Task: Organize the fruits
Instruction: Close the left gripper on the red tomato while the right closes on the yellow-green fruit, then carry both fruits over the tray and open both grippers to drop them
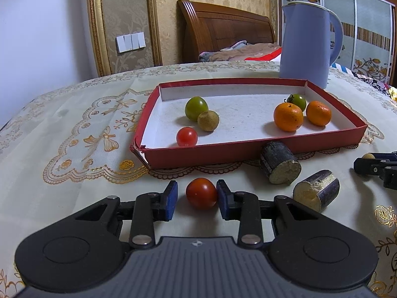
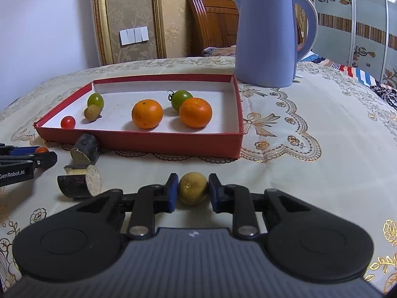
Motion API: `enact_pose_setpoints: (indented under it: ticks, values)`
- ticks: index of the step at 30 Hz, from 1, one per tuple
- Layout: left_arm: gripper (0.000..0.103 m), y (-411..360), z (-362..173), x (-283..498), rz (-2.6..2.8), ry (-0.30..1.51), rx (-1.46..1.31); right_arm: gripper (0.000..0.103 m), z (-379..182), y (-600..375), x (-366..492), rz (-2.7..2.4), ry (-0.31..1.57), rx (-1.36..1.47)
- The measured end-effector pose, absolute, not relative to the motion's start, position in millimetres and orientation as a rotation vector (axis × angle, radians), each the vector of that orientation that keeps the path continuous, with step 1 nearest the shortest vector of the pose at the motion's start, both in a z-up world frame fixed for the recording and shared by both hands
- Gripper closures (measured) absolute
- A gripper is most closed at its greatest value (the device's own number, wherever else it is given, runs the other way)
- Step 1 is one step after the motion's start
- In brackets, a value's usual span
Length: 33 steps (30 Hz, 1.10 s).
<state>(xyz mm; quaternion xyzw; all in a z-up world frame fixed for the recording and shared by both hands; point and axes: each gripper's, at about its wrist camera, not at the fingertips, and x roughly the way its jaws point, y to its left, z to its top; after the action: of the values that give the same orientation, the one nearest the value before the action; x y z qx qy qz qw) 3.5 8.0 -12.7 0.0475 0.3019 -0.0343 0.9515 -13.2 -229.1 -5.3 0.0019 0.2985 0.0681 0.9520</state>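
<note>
A red tray (image 1: 198,152) (image 2: 139,140) holds two oranges (image 1: 288,117) (image 2: 147,113), two green tomatoes (image 1: 196,108), a brown longan (image 1: 208,121) and a red cherry tomato (image 1: 186,136). My left gripper (image 1: 197,200) is open around a red tomato (image 1: 201,193) on the tablecloth; the right pad touches it, the left pad stands apart. My right gripper (image 2: 193,192) has its pads against both sides of a yellowish longan (image 2: 193,188) on the table. Two sugarcane pieces (image 1: 280,166) (image 2: 79,182) lie in front of the tray.
A blue kettle (image 1: 307,42) (image 2: 268,34) stands behind the tray at the right. The embroidered tablecloth (image 2: 310,149) covers the table. A bed and a wardrobe stand behind the table.
</note>
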Motion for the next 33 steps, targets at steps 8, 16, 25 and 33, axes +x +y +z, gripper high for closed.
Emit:
enact_pose_setpoints:
  ticks: [8,16,25,33]
  values:
    - [0.078,7,-13,3,-0.069,0.61,0.101,0.078,-4,-229,-15,0.133,0.597,0.005]
    - [0.078,7,-11,2,-0.065,0.597,0.102,0.078,0,-234,-20,0.121,0.555,0.026]
    - [0.078,7,12,3,-0.074,0.538,0.087,0.078,35,-218,-7,0.131,0.456,-0.054]
    - [0.078,-8,21,64,-0.056,0.594,0.082,0.078,25,-216,58,0.121,0.574,-0.028]
